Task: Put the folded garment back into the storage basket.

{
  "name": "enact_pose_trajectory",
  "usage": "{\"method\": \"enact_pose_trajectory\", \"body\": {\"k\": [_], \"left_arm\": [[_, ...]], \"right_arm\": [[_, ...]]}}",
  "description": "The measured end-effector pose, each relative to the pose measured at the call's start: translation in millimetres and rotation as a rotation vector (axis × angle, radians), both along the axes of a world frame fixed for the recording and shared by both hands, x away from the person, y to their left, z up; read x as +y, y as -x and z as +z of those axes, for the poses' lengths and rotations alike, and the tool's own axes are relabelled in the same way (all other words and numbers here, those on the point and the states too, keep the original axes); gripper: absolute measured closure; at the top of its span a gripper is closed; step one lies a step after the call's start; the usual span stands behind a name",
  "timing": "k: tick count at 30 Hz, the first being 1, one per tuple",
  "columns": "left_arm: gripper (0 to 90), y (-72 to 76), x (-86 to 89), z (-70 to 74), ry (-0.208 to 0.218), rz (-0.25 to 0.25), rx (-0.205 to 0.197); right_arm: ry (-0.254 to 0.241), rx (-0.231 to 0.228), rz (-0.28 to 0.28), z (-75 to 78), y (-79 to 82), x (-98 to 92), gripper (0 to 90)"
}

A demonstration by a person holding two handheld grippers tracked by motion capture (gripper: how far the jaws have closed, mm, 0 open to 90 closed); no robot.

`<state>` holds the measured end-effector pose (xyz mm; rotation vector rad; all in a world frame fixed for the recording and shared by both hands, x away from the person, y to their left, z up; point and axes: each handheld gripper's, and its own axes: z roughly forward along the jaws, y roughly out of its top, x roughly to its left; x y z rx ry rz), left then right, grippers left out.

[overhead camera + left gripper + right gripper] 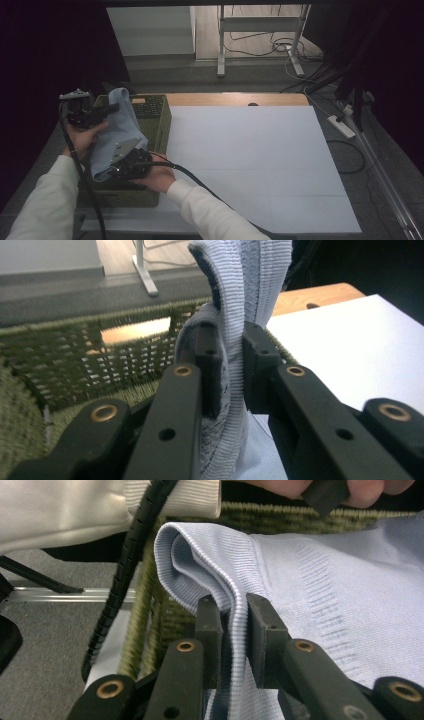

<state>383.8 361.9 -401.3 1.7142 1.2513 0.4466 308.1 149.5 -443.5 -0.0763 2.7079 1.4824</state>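
A table (235, 99) with a wooden top shows its bare wood along the far edge. A large white sheet (260, 165) covers most of it. At its left end stands an olive woven basket (161, 125), seemingly partly on the sheet.

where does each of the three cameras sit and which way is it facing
High view: above the person's side, looking forward and down on the table; both sleeves show.
Left gripper view: rides the left gripper, facing the basket.
Right gripper view: rides the right gripper, facing a sleeve.
All share the light blue knit garment, clamped by both grippers.
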Motion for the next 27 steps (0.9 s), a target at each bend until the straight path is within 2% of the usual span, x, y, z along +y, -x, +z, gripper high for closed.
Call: {"method": "enact_pose_trajectory", "body": {"k": [6,12,19,27], "left_arm": [[79.6,-10.5,-3.6,-11.7,0.009,-0.008,0.028],[79.5,-16.5,-8.7,-16.6,0.008,-0.022,0.041],[79.2,-23.8,-14.0,-26.5,-0.014,-0.026,0.086],[79.2,-26.2,-17.2,-31.1,-0.033,-0.032,0.1]], "right_arm": [[0.018,0.017,-0.02,-6.1,-6.8,-3.5,76.8],[0.042,0.022,-0.036,-8.9,-9.8,-3.7,76.7],[0.064,0.038,-0.045,-15.6,-11.3,-3.4,76.5],[0.066,0.046,-0.055,-16.5,-11.5,-1.4,76.4]]}}
